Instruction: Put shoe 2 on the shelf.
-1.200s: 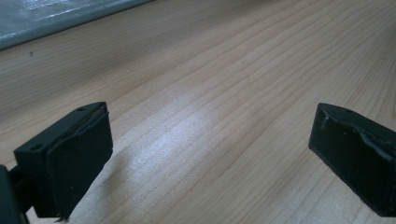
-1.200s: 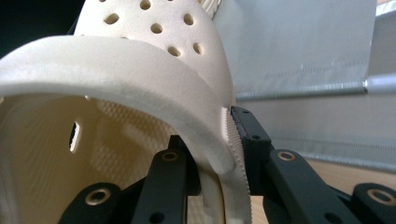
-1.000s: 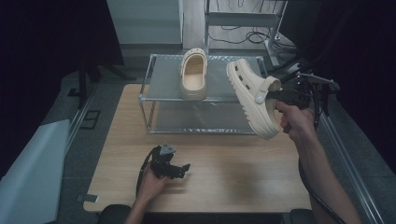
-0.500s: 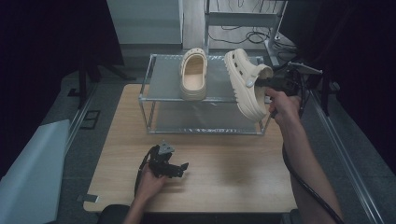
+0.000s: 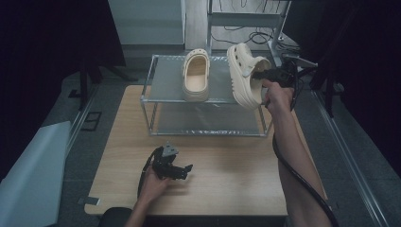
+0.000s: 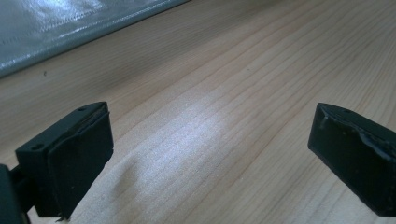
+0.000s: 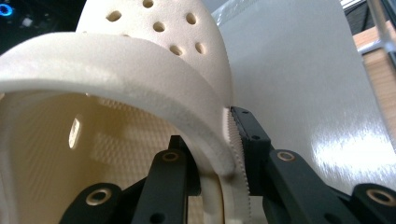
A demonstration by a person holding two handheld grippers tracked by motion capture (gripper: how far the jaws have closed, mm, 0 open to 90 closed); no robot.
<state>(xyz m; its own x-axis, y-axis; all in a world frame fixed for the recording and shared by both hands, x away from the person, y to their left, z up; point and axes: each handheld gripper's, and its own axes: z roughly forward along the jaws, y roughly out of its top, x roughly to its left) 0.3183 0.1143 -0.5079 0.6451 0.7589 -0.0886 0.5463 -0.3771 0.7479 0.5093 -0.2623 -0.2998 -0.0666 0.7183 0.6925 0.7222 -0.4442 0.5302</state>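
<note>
Two clogs: I count a pair, cream foam, one on the rack, one in my right tool.
Held clog point(image 5: 246, 75): carried on its side above the right end of the rack's top shelf, sole facing left toward the other clog, opening toward my right hand.
Right gripper point(image 5: 265, 75): jaws clamped on the clog's side wall; in the right gripper view one jaw sits inside the shoe and the ribbed pad presses the outer edge.
Resting clog point(image 5: 196, 74): flat on the top shelf, sole down, near the middle, just beside the held one, not touching.
Rack point(image 5: 156, 80): metal frame, two shelves, at the table's far edge.
Left gripper point(image 5: 176, 169): lying on the wooden table point(image 5: 227, 161) in front of the rack, jaws spread wide, nothing between them.
</note>
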